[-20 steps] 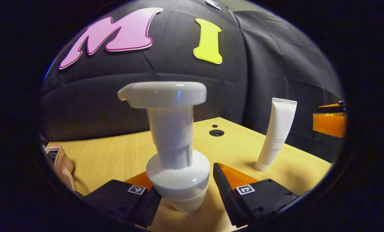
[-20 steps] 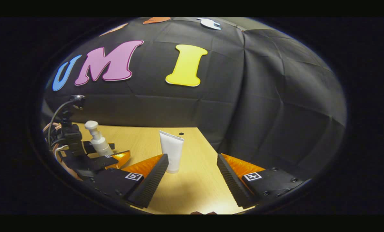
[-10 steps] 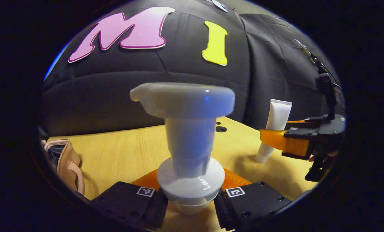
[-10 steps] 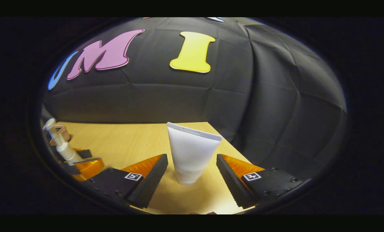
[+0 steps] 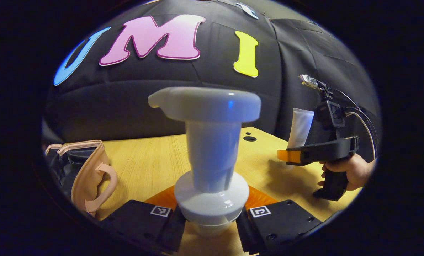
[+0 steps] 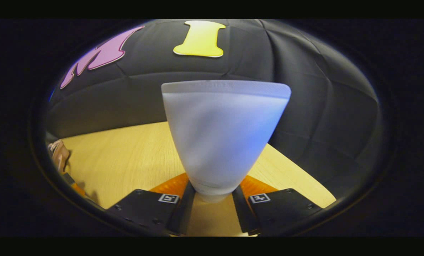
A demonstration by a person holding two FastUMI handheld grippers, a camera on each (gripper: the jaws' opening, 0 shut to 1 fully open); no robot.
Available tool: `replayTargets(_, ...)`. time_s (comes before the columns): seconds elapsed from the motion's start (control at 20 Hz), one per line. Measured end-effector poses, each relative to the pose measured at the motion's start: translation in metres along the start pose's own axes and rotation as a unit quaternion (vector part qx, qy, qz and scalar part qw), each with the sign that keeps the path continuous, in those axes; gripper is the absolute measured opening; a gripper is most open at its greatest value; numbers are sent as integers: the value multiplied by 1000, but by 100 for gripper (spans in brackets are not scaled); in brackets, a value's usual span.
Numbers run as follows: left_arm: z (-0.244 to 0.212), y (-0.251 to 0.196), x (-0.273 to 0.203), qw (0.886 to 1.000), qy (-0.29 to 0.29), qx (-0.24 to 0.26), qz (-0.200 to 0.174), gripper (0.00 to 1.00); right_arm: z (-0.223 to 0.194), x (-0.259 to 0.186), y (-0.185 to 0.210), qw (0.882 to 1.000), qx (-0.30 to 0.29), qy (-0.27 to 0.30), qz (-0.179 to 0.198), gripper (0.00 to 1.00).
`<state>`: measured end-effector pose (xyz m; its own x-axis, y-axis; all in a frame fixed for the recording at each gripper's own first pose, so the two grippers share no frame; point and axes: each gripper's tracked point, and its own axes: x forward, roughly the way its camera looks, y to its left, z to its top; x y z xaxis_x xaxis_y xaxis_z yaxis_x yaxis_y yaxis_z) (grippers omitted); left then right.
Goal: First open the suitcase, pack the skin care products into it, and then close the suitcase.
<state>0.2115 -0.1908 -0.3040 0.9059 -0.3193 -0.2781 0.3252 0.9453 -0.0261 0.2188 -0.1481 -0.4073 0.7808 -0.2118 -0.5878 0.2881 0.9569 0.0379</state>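
A white pump bottle (image 5: pixel 210 153) stands upright between my left gripper's (image 5: pixel 210 222) fingers, which press on its wide collar from both sides. In the right gripper view a white tube (image 6: pixel 223 135) stands cap-down, and my right gripper (image 6: pixel 213 204) is shut on its lower end. The left gripper view also shows that tube (image 5: pixel 300 128) at the right, held by the right gripper (image 5: pixel 290 156) with a hand (image 5: pixel 347 170) on its grip. The pink suitcase (image 5: pixel 87 174) lies open at the left edge of the table, dark lining showing inside.
The wooden table (image 5: pixel 151 163) runs back to the black cloth wall. A round cable hole (image 5: pixel 248 138) sits near the far edge. The suitcase's edge (image 6: pixel 57 156) shows at the far left of the right gripper view.
My right gripper moved forward around the tube and shut on its lower end. My left gripper stayed shut on the pump bottle and turned left, bringing more of the suitcase into view.
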Motion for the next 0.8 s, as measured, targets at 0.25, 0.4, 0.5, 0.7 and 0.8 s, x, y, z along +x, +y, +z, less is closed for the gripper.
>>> replayTargets(0.25, 2, 1, -1, 1000, -4, -5, -5, 64, 12, -12, 2, 998, -55, -25, 5, 49)
replayTargets(0.4, 9, 3, -6, 1000, -10, -10, -12, 65, 39, -36, 7, 997, -57, -59, 15, 43)
replayTargets(0.5, 23, 8, -19, 999, -21, -29, -12, 64, 57, -54, 16, 995, -64, -75, 24, 43)
replayTargets(0.7, 71, 33, -56, 998, -54, -36, -9, 64, 85, -100, 47, 992, -74, -95, 47, 43)
replayTargets(0.8, 94, 51, -78, 997, -71, -32, -14, 64, 96, -127, 70, 988, -88, -116, 59, 43)
